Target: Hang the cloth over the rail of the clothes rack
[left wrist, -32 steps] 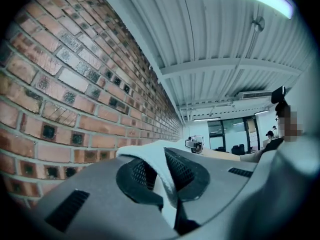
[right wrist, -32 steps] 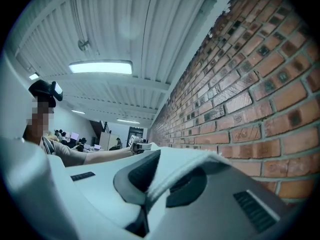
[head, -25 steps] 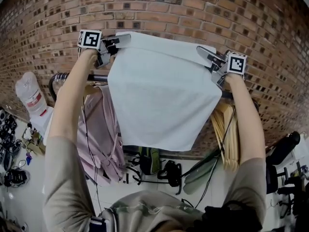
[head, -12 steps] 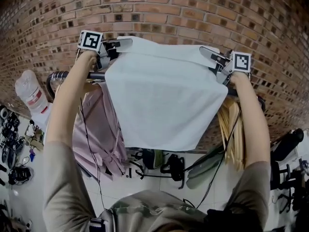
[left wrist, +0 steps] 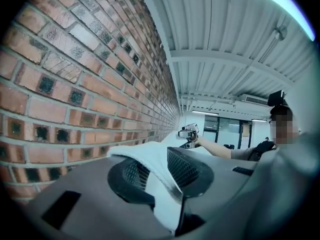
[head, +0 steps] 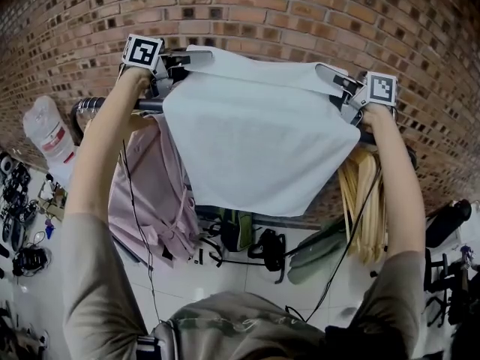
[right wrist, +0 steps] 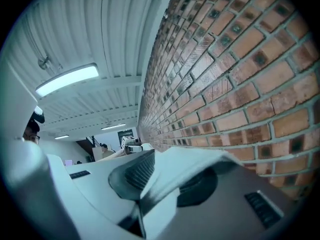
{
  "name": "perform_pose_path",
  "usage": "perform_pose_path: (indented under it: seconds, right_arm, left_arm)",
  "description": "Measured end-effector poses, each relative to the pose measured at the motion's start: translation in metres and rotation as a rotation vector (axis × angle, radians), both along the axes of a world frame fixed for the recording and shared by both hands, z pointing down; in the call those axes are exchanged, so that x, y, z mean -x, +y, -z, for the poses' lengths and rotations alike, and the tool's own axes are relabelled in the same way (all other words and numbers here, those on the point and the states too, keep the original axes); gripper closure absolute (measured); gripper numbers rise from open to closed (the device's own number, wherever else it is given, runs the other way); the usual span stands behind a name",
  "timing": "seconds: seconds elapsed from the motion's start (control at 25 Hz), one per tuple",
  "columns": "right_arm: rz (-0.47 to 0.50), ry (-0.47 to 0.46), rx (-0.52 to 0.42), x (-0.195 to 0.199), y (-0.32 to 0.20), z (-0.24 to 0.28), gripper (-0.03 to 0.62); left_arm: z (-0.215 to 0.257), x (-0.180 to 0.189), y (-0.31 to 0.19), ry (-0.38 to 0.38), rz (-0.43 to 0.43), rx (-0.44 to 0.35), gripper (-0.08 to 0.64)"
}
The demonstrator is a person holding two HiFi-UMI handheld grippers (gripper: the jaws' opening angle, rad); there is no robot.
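Spanning the gap between the left gripper and the right gripper, the pale white rectangular cloth fills the middle of the head view. Its top edge lies just in front of the red brick wall. Its body falls toward the camera, covering the dark metal rail of the clothes rack, which shows only at the cloth's sides. A pink garment hangs from the rail at left, and light wooden hangers at right.

In the left gripper view, the jaws have just been opening and stand a little apart. A corner of the cloth lies between them against the right-hand pad, with the other pad's mesh face bare, so nothing is pinched.

In the right gripper view, those jaws have also just been opening, to a narrower slit. The cloth rises out of it and folds over the pad nearer the bricks, loose rather than clamped.
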State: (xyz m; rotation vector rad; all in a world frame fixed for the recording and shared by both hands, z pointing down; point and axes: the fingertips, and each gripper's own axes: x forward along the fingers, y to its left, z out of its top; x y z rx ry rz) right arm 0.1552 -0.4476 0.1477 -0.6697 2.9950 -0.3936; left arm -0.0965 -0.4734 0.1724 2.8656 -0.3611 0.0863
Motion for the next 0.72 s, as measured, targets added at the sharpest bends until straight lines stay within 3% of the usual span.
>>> perform_pose_path:
  seconds: [0.08,0.12,0.2,0.28,0.36,0.48,0.72]
  right_arm:
    - [0.013,0.015,0.012,0.003,0.001,-0.004,0.427]
    - [0.019,0.024,0.011,0.005,0.002,-0.005,0.406]
    - [0.026,0.028,0.011,0.006,0.003,-0.005,0.388]
    - [0.02,0.023,0.018,0.005,0.001,-0.005,0.383]
    - [0.002,0.023,0.04,0.004,-0.002,-0.008,0.317]
    - [-0.026,0.043,0.066,0.002,-0.008,-0.014,0.301]
    - [-0.059,0.067,0.06,0.0,-0.01,-0.016,0.255]
  left_arm:
    - [-0.003,-0.001,0.001,-0.009,-0.008,0.008,0.463]
    - [-0.003,-0.001,0.001,-0.013,-0.01,0.01,0.462]
    - [-0.003,-0.003,0.003,-0.01,-0.021,0.022,0.404]
    - [-0.005,-0.004,0.003,-0.012,-0.025,0.037,0.394]
    - [-0.007,-0.007,0.005,-0.014,-0.038,0.061,0.337]
    - [-0.016,-0.014,0.013,-0.045,-0.087,0.092,0.333]
    - [-0.02,-0.014,0.019,-0.058,-0.102,0.121,0.333]
